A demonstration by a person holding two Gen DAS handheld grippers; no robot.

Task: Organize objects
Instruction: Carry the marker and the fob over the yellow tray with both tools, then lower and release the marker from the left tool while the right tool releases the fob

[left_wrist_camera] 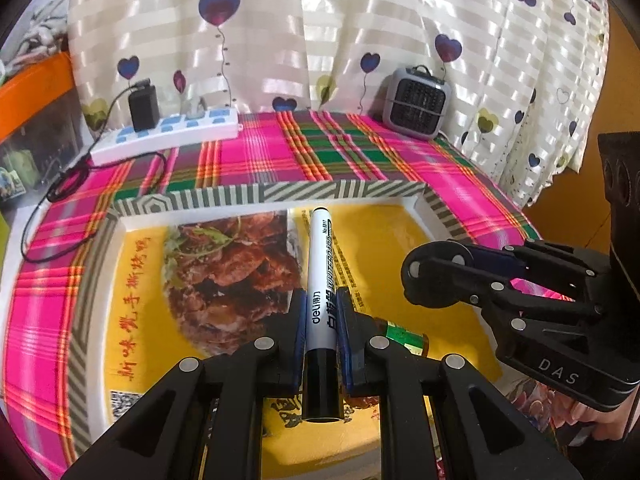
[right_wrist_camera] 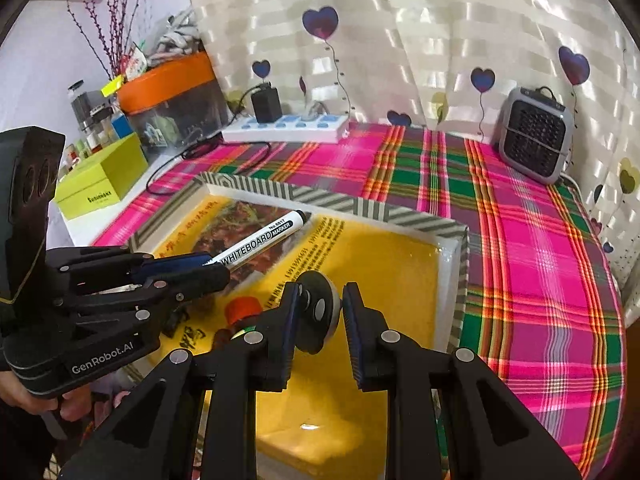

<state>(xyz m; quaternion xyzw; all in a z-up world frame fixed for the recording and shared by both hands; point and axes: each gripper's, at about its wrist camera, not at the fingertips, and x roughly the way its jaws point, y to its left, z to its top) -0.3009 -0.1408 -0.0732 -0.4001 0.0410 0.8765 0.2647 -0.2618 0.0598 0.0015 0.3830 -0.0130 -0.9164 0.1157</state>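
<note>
Marker [left_wrist_camera: 320, 300] clamped in the left claw [left_wrist_camera: 320, 320] over the tray [left_wrist_camera: 280, 196]; right claw [right_wrist_camera: 320, 312] grips a black disc [right_wrist_camera: 318, 308]. Risk: claws crowd together, and a bump could knock either loose onto the bottle [left_wrist_camera: 404, 334].

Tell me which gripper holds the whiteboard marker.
The left gripper clamps the whiteboard marker; the right gripper holds a black round disc instead.

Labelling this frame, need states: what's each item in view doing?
left tool: shut on whiteboard marker
whiteboard marker: capped, held above the tray
right tool: shut on black disc
black disc: held on edge
small bottle: lying in the tray
power strip: black adapter plugged in
</note>
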